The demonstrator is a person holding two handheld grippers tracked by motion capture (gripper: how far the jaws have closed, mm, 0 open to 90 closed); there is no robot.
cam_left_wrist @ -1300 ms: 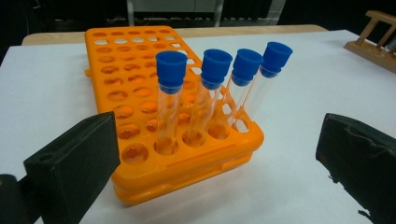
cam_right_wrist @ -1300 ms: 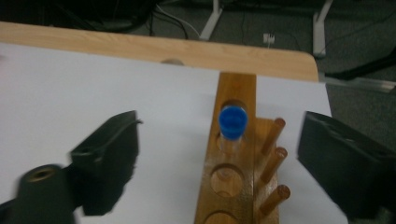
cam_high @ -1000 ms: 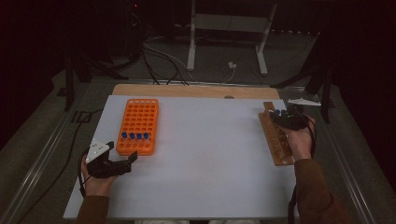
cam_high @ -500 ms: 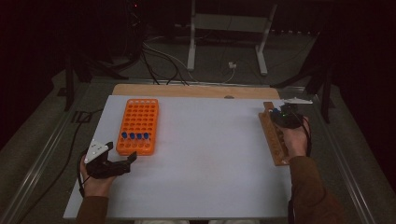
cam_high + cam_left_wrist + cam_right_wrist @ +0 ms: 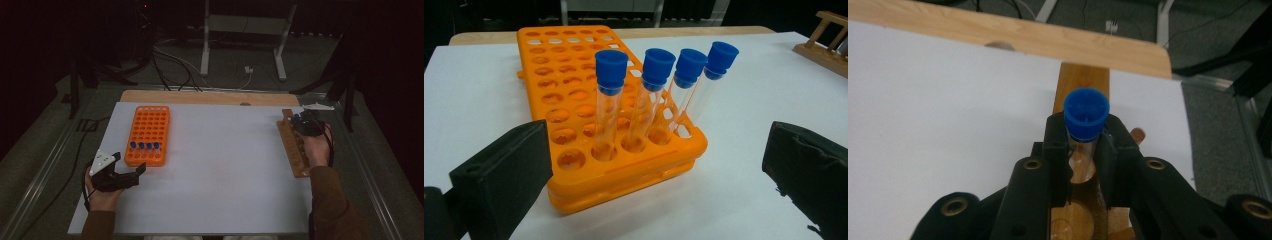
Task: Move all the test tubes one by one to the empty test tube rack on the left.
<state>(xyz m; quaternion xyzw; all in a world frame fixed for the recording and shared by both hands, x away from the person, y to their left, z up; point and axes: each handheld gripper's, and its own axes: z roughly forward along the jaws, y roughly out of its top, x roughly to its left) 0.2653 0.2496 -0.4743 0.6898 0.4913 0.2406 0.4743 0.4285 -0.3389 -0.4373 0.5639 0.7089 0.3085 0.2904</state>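
Since a second ago our right claw (image 5: 1087, 145) closed on the blue-capped clear tube (image 5: 1086, 116) in the far-right wooden rack (image 5: 294, 149) | left claw (image 5: 659, 175) wide | risk: tilted lift jams tube.

white table sheet (image 5: 225, 170) — bare | cables (image 5: 170, 60) — floor behind | metal stand (image 5: 245, 30) — rear
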